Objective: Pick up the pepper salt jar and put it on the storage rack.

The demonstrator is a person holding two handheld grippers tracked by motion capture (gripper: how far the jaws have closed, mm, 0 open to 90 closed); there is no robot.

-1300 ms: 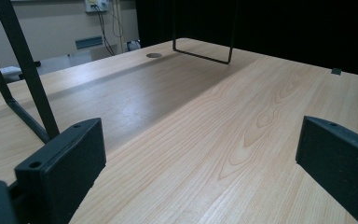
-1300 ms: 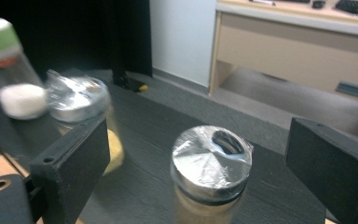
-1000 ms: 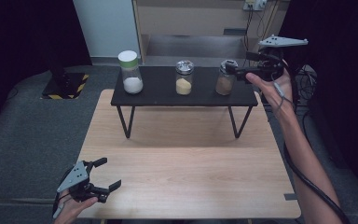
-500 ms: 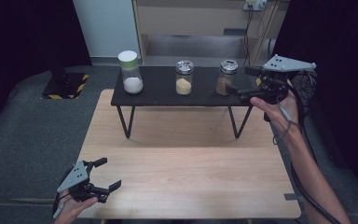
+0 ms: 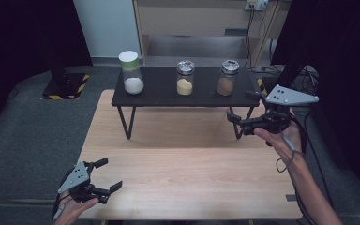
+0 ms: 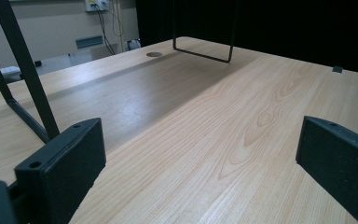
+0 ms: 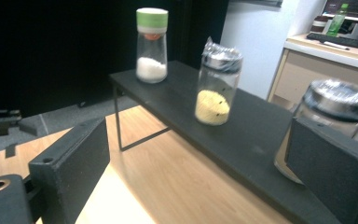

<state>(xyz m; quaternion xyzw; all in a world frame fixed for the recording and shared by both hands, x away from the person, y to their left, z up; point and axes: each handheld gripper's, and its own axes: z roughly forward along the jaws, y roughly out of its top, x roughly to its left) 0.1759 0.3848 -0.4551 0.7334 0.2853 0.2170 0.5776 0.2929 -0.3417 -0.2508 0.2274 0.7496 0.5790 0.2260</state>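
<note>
beside the shelf's right end, the right gripper (image 5: 233, 122) gaped empty.
brown-powder jar (image 5: 227, 78) was probably glass: rigid, slick, breakable; best gripped round its body.

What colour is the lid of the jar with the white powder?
The lid of the jar is light green; the right gripper view shows it best.

Lighting is dim and uneven: dark surrounds, brighter centre. The black shelf (image 5: 183, 96) casts a soft shadow onto the wooden table (image 5: 187, 178). Slight motion blur softens the brown-filled jar (image 7: 328, 126) in the right gripper view; near jaws are unfocused.
</note>
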